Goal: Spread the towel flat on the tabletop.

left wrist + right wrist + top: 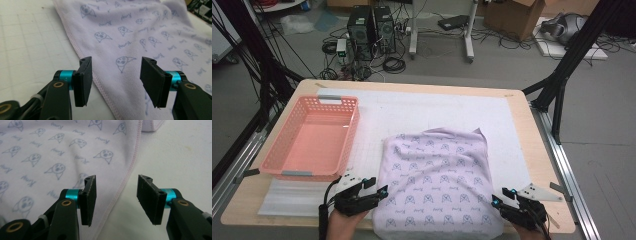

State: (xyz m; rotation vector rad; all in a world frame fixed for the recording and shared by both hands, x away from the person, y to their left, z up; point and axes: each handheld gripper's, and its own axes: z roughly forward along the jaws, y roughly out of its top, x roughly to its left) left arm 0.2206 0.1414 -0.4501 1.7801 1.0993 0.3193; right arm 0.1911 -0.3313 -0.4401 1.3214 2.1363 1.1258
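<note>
Now, lilac towel point(437, 182) flat between left tool point(381, 192) and right tool point(498, 199), both gaping, empty, astride its side hems.

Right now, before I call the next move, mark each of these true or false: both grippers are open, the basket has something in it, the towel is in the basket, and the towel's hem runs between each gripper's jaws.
1. Both grippers are open. True: the left gripper and the right gripper both show a wide gap, with no pad pressing on the cloth.
2. The pink basket holds something. False: it is empty.
3. The lilac towel is in the basket. False: it lies on the white mat, to the basket's right.
4. The towel's hem runs between each gripper's jaws. True: a stitched edge passes through both gaps in the gripper views.
</note>
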